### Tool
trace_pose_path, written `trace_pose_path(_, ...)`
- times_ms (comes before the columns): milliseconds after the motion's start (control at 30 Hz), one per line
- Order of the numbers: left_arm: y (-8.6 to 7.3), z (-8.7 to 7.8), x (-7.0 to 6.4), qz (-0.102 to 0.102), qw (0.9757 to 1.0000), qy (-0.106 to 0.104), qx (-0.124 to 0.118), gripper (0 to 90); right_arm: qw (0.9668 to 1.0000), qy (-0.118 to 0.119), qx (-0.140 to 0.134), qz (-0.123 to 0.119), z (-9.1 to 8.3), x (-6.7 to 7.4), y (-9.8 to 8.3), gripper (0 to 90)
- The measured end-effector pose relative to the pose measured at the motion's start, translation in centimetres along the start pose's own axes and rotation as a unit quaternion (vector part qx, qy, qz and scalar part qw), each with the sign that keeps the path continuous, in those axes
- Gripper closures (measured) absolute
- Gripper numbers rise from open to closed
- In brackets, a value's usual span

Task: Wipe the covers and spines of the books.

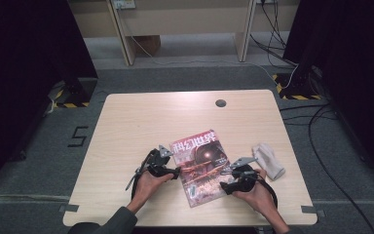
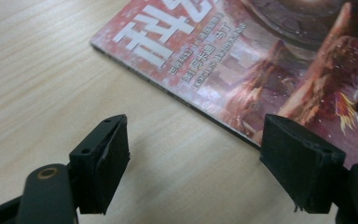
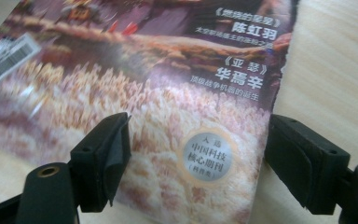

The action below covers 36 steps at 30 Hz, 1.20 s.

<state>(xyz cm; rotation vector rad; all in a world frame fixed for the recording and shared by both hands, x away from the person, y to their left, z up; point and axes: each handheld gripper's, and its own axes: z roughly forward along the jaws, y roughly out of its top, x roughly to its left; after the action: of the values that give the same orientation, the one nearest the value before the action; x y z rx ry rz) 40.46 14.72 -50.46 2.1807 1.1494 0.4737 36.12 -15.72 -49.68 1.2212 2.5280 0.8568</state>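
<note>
There is one magazine (image 1: 201, 167) lying flat on the table (image 1: 126, 122), near the front edge, and one white cloth (image 1: 269, 160) to its right. There are two grippers, one on each side of the magazine. The left gripper (image 2: 193, 154) has its jaws wide apart with nothing between them, right by the magazine's spine. The right gripper (image 3: 196, 158) also has wide jaws, over the magazine's lower corner, not squeezing it.

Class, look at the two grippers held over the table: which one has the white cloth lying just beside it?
The right gripper, at the magazine's right edge: the white cloth lies just beyond it. The left gripper sits at the magazine's opposite edge, away from the cloth.
</note>
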Motion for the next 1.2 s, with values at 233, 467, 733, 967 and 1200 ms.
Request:
trace_pose_path(233, 0.5, 0.8, 0.9, -0.003, 0.9998, 0.017, 0.002, 25.0, 0.9998, 0.007, 0.001, -0.017, -0.4, 1.4, -0.7, 22.5)
trace_pose_path(467, 0.7, 0.9, 0.9, -0.001, 0.9998, 0.021, -0.004, 27.1, 0.9992, 0.005, 0.001, -0.04, -0.8, 2.7, -1.3, 22.5)
trace_pose_path(733, -0.7, -1.7, -1.8, 0.015, 0.9993, -0.031, -0.018, 25.0, 0.9989, 0.016, 0.0, -0.044, -0.9, 3.1, -1.6, 22.5)
trace_pose_path(967, -2.1, -2.4, -3.6, 0.04, 0.9978, -0.053, -0.003, 23.6, 0.9985, 0.016, -0.001, -0.052, -1.0, 3.5, -1.7, 22.2)
trace_pose_path(1200, -2.0, -2.2, -3.3, 0.049, 0.9983, -0.033, -0.004, 21.5, 0.9989, 0.018, 0.0, -0.044, -0.8, 3.7, -1.7, 22.1)
